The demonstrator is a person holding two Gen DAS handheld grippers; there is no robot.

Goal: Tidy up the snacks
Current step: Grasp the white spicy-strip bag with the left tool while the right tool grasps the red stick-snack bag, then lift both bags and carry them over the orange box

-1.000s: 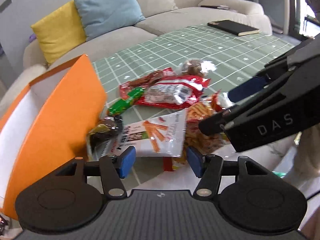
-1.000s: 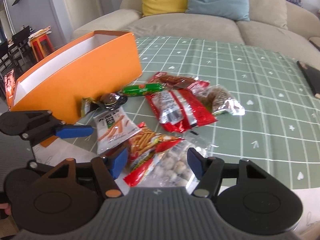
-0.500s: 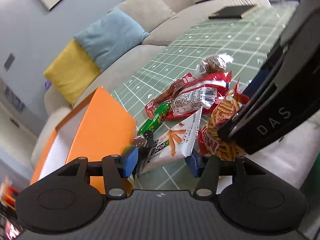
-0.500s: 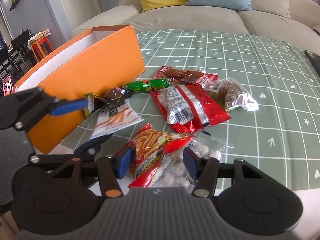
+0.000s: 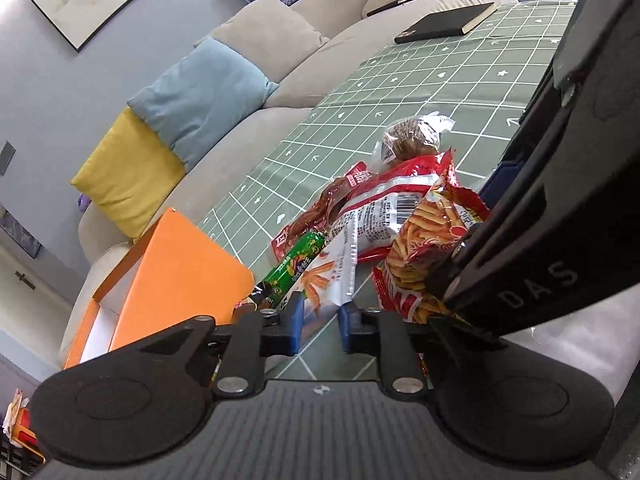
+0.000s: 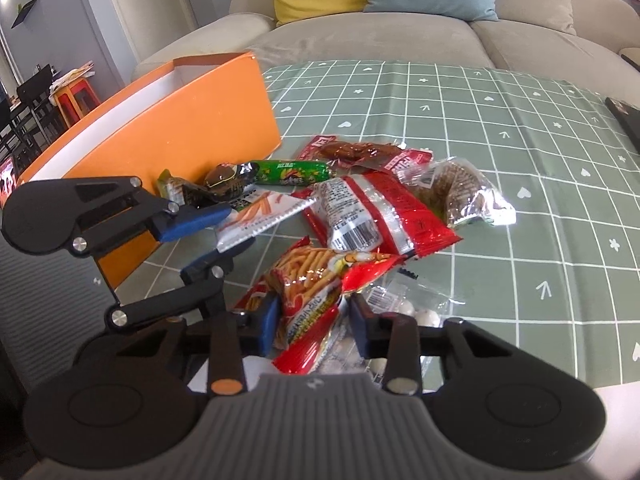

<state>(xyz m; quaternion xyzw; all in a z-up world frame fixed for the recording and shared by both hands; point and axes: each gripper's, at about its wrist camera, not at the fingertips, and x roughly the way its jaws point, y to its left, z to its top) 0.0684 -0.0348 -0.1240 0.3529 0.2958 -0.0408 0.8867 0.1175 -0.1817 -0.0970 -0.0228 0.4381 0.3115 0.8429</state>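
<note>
Both grippers narrowed since a second ago. Left wrist view: left gripper (image 5: 318,322) is pinching the white carrot-stick pack (image 5: 334,270), lying on the surface (image 5: 440,76) beside the orange box (image 5: 180,272). Right wrist view: right gripper (image 6: 314,326) has its pads around the red fries bag (image 6: 316,280), nearly clamped, surface edge.

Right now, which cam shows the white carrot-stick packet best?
Right wrist: the white carrot-stick packet shows nearly whole, lying flat between the left gripper fingers. Left wrist shows the packet foreshortened, its near end between that gripper's own pads.
</note>
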